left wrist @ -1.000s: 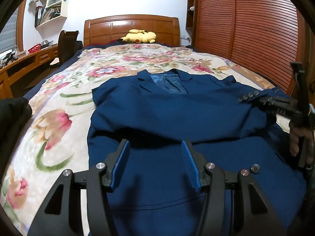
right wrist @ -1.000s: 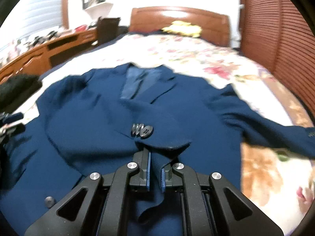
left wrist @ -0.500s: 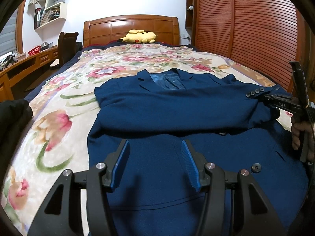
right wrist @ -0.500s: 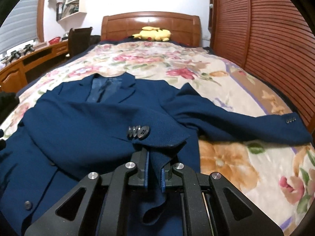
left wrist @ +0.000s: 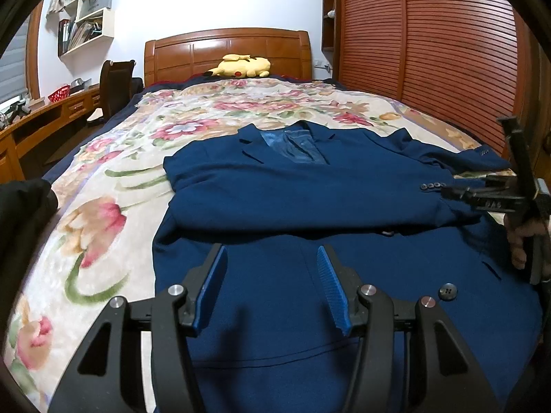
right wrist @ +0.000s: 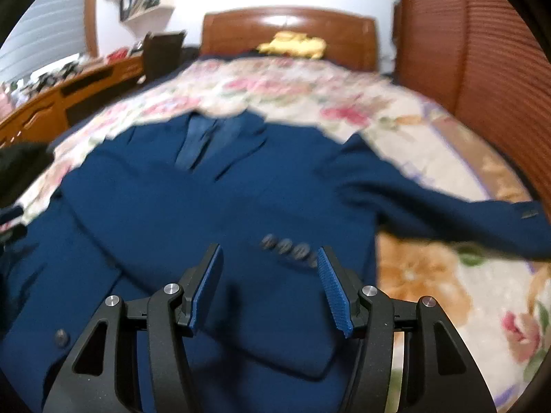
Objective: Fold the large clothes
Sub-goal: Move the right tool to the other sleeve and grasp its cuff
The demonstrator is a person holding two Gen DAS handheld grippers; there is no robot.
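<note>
A navy blue suit jacket (left wrist: 310,206) lies face up on the bed, collar toward the headboard. Its left sleeve (left wrist: 303,203) is folded across the chest, the buttoned cuff (right wrist: 289,249) lying just beyond my right gripper. The other sleeve (right wrist: 447,206) stretches out to the right over the bedspread. My left gripper (left wrist: 272,285) is open and empty above the jacket's lower front. My right gripper (right wrist: 270,285) is open and empty over the cuff; it also shows in the left wrist view (left wrist: 482,196) at the jacket's right edge.
The floral bedspread (left wrist: 113,213) covers the bed. A yellow plush toy (left wrist: 242,66) lies by the wooden headboard (left wrist: 227,48). A slatted wooden wardrobe (left wrist: 430,51) runs along the right. A desk (left wrist: 44,117) and chair (left wrist: 115,86) stand to the left.
My right gripper carried the sleeve cuff across the chest, then opened and let it go; the cuff now lies on the jacket. My left gripper stayed open and still.
</note>
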